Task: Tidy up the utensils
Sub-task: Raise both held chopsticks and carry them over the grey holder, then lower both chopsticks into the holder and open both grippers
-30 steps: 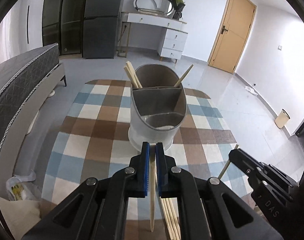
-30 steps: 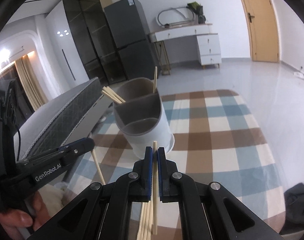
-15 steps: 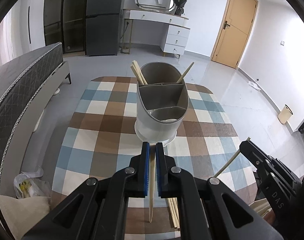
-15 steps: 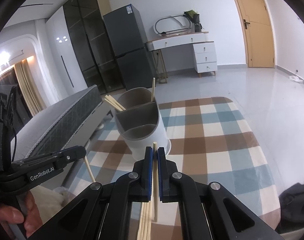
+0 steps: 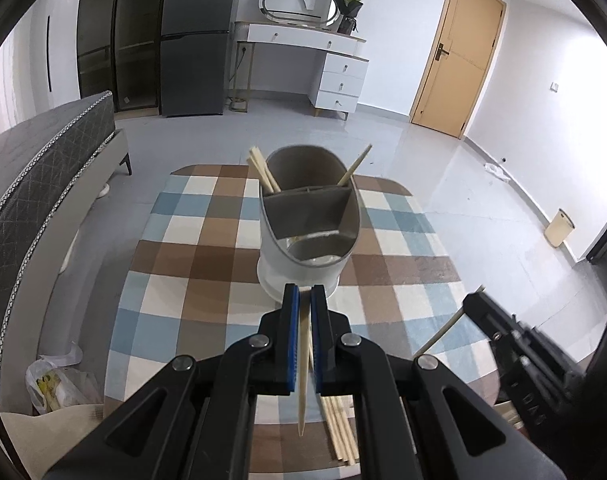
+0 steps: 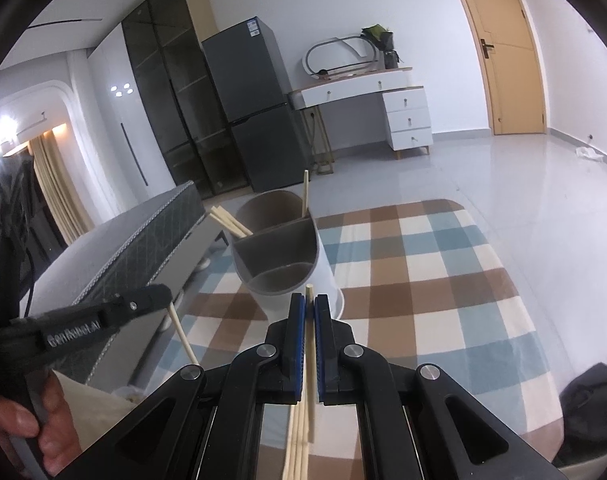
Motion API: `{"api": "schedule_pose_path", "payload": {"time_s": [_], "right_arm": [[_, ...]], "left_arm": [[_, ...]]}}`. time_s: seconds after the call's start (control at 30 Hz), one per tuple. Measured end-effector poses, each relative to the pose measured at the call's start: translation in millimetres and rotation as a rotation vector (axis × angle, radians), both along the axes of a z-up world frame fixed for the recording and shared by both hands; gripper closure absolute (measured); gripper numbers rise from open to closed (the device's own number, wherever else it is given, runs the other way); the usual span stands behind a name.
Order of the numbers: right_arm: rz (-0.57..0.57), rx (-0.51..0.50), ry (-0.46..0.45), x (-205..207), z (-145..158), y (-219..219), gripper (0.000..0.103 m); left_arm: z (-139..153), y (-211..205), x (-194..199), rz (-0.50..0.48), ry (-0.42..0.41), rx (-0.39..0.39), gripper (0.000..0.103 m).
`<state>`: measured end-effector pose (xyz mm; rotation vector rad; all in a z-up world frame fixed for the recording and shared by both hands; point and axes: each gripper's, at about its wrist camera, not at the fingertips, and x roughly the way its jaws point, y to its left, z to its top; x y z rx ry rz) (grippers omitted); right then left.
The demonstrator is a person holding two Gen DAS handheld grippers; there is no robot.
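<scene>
A grey and white utensil holder [image 5: 309, 220] [image 6: 279, 248] stands mid-table with a few chopsticks [image 5: 263, 172] leaning in its back compartment. My left gripper [image 5: 303, 300] is shut on a single chopstick [image 5: 302, 380] that hangs down toward me, just short of the holder's base. My right gripper [image 6: 309, 300] is shut on another chopstick [image 6: 310, 360], likewise near the holder's front. Loose chopsticks [image 5: 339, 428] [image 6: 297, 440] lie on the cloth under both grippers. Each view shows the other gripper [image 5: 503, 332] [image 6: 103, 316] at its side, with a stick poking out below it.
The table wears a brown, blue and white checked cloth [image 5: 207, 280]. A grey bed [image 5: 43, 184] runs along the left, with a plastic bag [image 5: 55, 384] on the floor. A person's hand [image 6: 19, 420] grips the left tool. A dark bag [image 6: 591, 400] lies at the right.
The holder looks a little smaller and farther in both views, so both grippers have drawn slightly back and up. Each still grips its chopstick as before.
</scene>
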<state>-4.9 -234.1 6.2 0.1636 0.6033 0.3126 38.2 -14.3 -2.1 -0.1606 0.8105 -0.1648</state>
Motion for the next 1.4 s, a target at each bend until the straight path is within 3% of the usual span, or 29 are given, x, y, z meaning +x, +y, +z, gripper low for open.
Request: {"api": "schedule_pose_path", "payload": {"time_s": [0.3,0.6,0.97,1.4], "right_arm": [[-0.004,0.022,-0.012,21,22,0,0.099],[0.007,0.004,-0.099,55,75,-5,0.099],[0.09,0.033,-0.207,102,135,26,0.099],[0.11,0.048,-0.254,152,150,52,0.099]], "left_arm": [[45,2,22,-0.015,-0.045,-0.014,0.102],[85,18,54,0.003,-0.092,-0.05,0.102],[102,30,95,0.011,-0.156,-0.059,0.102],[107,38,138,0.011,-0.21,-0.073,0.102]]}}
